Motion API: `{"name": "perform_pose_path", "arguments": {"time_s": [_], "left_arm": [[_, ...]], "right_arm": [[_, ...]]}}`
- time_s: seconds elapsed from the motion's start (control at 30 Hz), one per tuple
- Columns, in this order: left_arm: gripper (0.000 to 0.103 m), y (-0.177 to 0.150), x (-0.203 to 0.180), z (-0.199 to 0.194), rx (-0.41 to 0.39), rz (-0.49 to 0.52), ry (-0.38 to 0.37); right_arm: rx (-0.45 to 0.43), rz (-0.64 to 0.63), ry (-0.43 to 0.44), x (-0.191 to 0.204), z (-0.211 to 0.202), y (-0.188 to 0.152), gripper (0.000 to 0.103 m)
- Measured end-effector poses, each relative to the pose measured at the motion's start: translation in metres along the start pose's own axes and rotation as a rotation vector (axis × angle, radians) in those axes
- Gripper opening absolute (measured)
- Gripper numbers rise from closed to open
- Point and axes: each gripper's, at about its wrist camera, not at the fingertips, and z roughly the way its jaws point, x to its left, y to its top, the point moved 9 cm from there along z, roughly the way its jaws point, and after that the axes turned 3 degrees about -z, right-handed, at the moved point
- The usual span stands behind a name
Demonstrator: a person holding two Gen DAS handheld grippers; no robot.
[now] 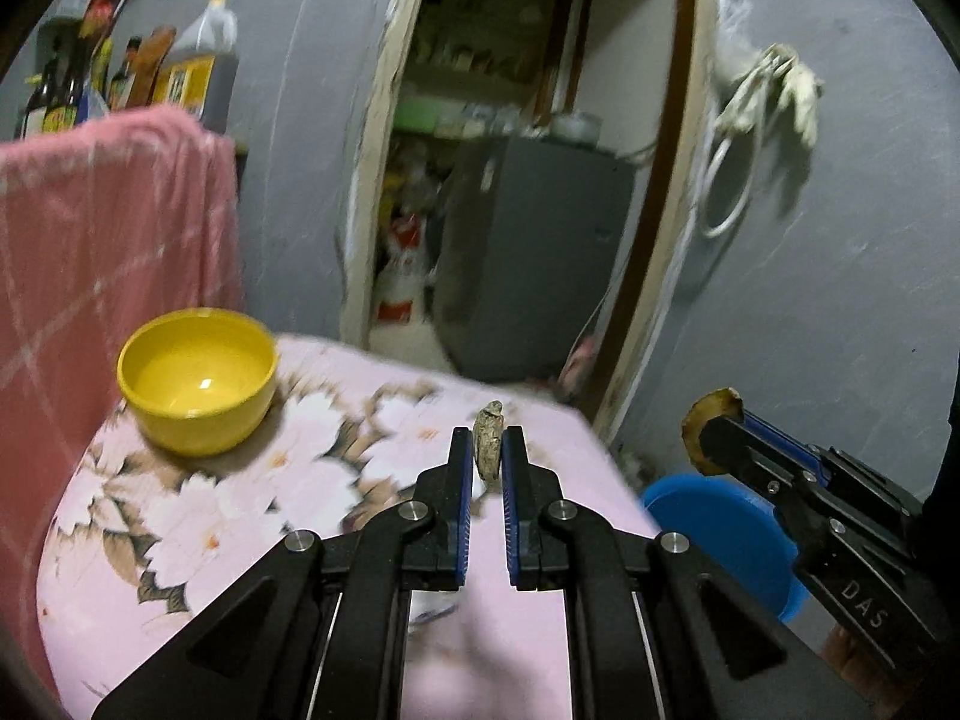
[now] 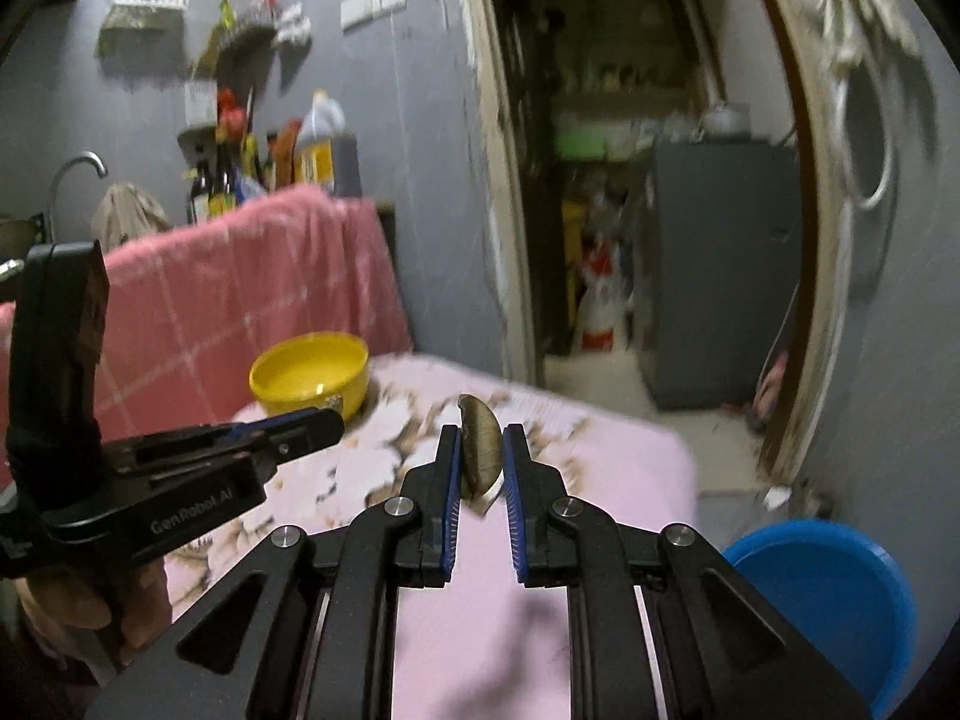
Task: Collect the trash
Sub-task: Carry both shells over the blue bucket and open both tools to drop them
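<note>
My left gripper point(image 1: 487, 450) is shut on a small grey-brown scrap of trash point(image 1: 487, 447) and holds it above the floral pink table cloth point(image 1: 240, 510). My right gripper point(image 2: 482, 456) is shut on a brown curved peel point(image 2: 478, 450), also above the table; in the left wrist view it shows at the right point(image 1: 711, 438), over the blue bin point(image 1: 714, 534). The blue bin point(image 2: 834, 588) stands on the floor beside the table's right edge. A yellow bowl point(image 1: 198, 378) sits on the table at the far left and looks empty.
A pink checked cloth point(image 1: 108, 228) hangs behind the bowl, with bottles point(image 1: 150, 72) behind it. An open doorway point(image 1: 510, 180) straight ahead shows a grey cabinet point(image 1: 528, 252). A cable and rag point(image 1: 774, 102) hang on the grey wall at the right.
</note>
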Motion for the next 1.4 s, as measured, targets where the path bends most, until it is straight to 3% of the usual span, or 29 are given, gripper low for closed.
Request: {"name": "perform_pose_path", "arguments": {"time_s": [0.27, 0.57, 1.03, 1.4], "left_arm": [[0.007, 0.022, -0.06, -0.017, -0.099, 0.031, -0.085], [0.007, 0.021, -0.12, -0.022, -0.123, 0.084, -0.157], [0.007, -0.008, -0.187, 0.018, -0.022, 0.159, -0.216], [0.007, -0.045, -0.2, 0.07, 0.115, 0.183, -0.219]], "right_arm": [[-0.131, -0.003, -0.113, -0.035, -0.056, 0.026, 0.012], [-0.18, 0.011, -0.212, -0.076, -0.104, 0.026, 0.012], [-0.138, 0.082, -0.306, -0.14, -0.133, -0.009, 0.012], [-0.055, 0.16, -0.335, -0.181, -0.114, -0.051, 0.012]]}}
